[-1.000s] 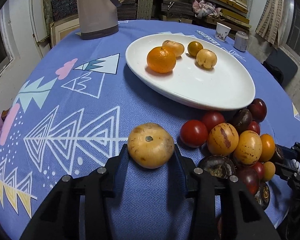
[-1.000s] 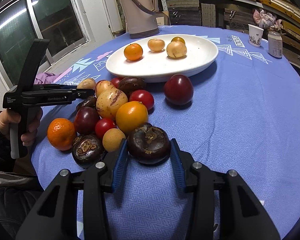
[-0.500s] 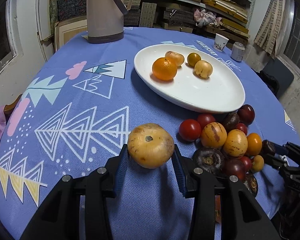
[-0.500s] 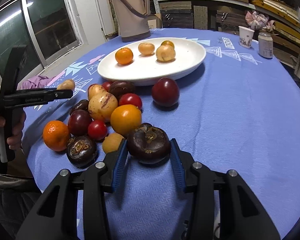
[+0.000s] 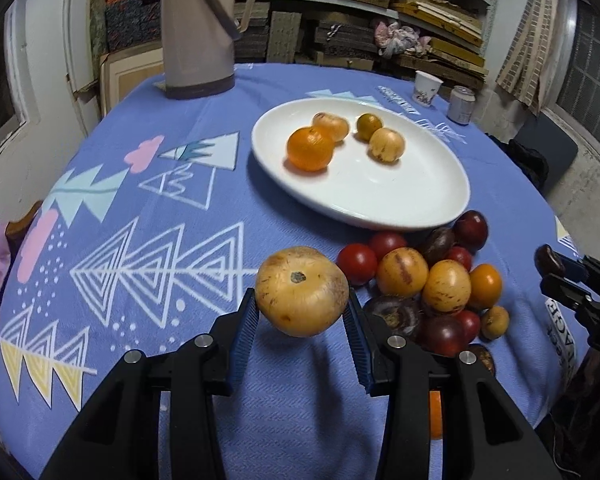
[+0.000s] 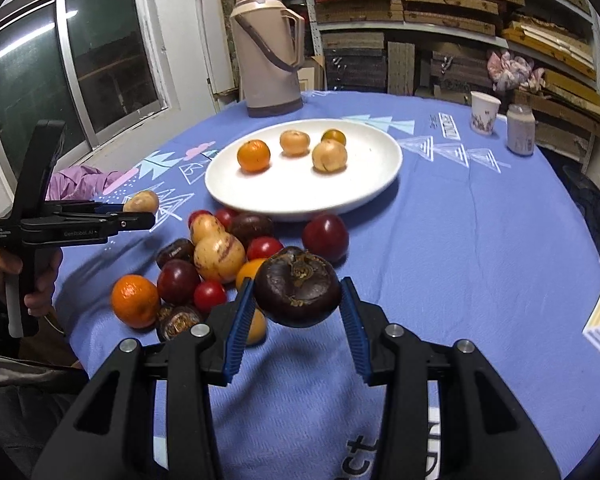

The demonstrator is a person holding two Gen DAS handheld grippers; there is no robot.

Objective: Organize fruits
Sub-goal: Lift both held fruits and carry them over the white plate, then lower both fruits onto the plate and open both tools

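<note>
The desk (image 5: 140, 200) now lies lower under you: both fruits have left it. Your plate (image 5: 420, 200) waits ahead. Left tongs (image 5: 302, 320) hold the yellow fruit (image 5: 302, 290), right tongs (image 6: 298, 312) the dark fruit (image 6: 298, 292); carry them over.

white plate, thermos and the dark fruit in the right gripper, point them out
white plate (image 6: 384, 176): right wrist view, bare right rim.
thermos (image 6: 266, 48): right wrist view, middle of the body.
dark fruit (image 6: 298, 292): right wrist view, its front face, gripped between the fingers.
</note>
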